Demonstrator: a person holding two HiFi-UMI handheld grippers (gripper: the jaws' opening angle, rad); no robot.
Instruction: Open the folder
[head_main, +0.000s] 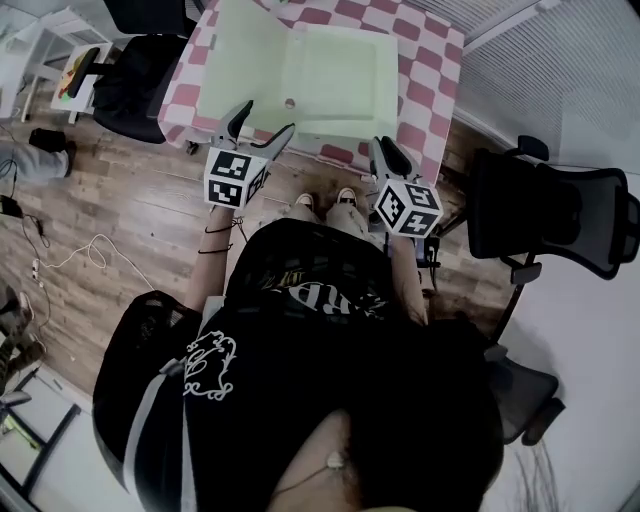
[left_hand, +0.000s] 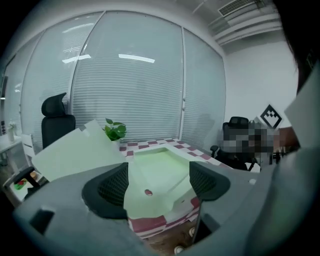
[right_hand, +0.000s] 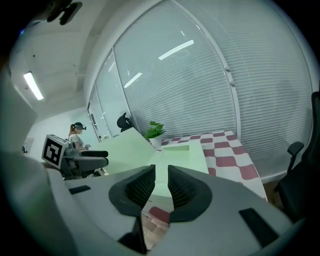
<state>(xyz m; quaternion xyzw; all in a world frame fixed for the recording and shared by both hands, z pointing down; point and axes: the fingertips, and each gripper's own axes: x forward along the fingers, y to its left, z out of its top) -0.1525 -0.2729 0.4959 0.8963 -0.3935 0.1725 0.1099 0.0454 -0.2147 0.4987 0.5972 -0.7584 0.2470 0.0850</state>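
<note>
A pale green folder (head_main: 335, 85) lies on the red-and-white checked table (head_main: 430, 60), its cover flap (head_main: 240, 55) raised at the left and a small snap (head_main: 289, 102) on its near edge. My left gripper (head_main: 265, 122) hovers at the folder's near left corner, open, with nothing between its jaws. In the left gripper view the folder (left_hand: 160, 167) shows through the gap of the left gripper (left_hand: 157, 182). My right gripper (head_main: 387, 152) is off the near right corner, shut and empty. In the right gripper view the right gripper (right_hand: 161, 182) points at the folder (right_hand: 180, 157).
A black office chair (head_main: 140, 70) stands left of the table and another (head_main: 545, 215) at the right. A potted plant (left_hand: 115, 131) sits at the table's far end. Cables (head_main: 90, 250) lie on the wooden floor. A person (right_hand: 76, 135) sits far off.
</note>
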